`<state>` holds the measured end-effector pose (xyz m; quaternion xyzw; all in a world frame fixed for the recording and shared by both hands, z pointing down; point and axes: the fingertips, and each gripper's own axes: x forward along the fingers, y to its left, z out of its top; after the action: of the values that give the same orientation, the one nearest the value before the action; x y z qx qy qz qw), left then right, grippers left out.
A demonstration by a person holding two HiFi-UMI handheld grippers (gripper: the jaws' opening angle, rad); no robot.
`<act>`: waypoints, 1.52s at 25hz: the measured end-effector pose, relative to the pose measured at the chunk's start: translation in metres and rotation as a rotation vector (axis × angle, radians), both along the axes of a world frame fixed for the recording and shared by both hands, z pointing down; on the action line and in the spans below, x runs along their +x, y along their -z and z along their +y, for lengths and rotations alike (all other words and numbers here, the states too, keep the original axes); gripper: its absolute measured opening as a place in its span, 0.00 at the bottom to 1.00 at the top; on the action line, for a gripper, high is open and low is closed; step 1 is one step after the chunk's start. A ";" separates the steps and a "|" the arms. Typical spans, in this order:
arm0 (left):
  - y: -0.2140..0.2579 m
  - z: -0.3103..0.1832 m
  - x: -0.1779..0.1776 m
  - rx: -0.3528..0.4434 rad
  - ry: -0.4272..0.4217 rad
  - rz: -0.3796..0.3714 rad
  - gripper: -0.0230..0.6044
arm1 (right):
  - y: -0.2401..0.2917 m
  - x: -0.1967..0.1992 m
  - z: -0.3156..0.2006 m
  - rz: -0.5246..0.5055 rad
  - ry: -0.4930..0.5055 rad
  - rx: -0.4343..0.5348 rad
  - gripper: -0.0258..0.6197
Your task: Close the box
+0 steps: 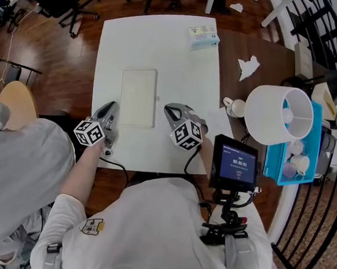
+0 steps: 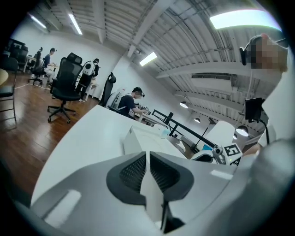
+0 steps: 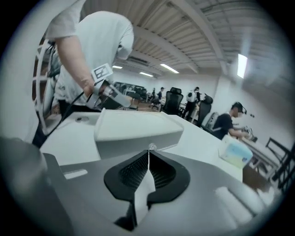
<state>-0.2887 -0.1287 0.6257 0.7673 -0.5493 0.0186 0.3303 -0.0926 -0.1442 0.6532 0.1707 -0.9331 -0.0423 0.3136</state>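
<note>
Head view, flat white box, lid down, on white table

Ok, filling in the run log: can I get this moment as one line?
box: closed, flat on table | left gripper: shut, empty, beside box | right gripper: shut, empty, beside box

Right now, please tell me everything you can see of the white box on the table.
The white box is flat, rectangular and plain, with a matte, plastic-like surface. Its lid is down, so it looks closed. A small shiny clasp sits midway along its right long side. It lies flat on the white table, its length running away from the person. The shut left gripper and right gripper flank its near end; whether either touches it is unclear.
</note>
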 end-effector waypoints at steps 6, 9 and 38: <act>-0.020 0.109 0.028 -0.020 -0.057 -0.008 0.05 | 0.000 0.064 0.081 -0.130 -0.304 -0.232 0.04; -0.031 0.148 0.067 -0.023 -0.174 -0.001 0.04 | -0.013 0.073 0.113 -0.092 -0.329 -0.235 0.04; -0.052 0.166 0.106 -0.015 -0.346 -0.066 0.04 | -0.010 0.052 0.134 -0.023 -0.252 -0.154 0.04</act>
<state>-0.1825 0.0370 0.6777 0.8468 -0.4196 0.1042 0.3097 -0.0407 -0.0100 0.6632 0.2622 -0.9084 0.0711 0.3178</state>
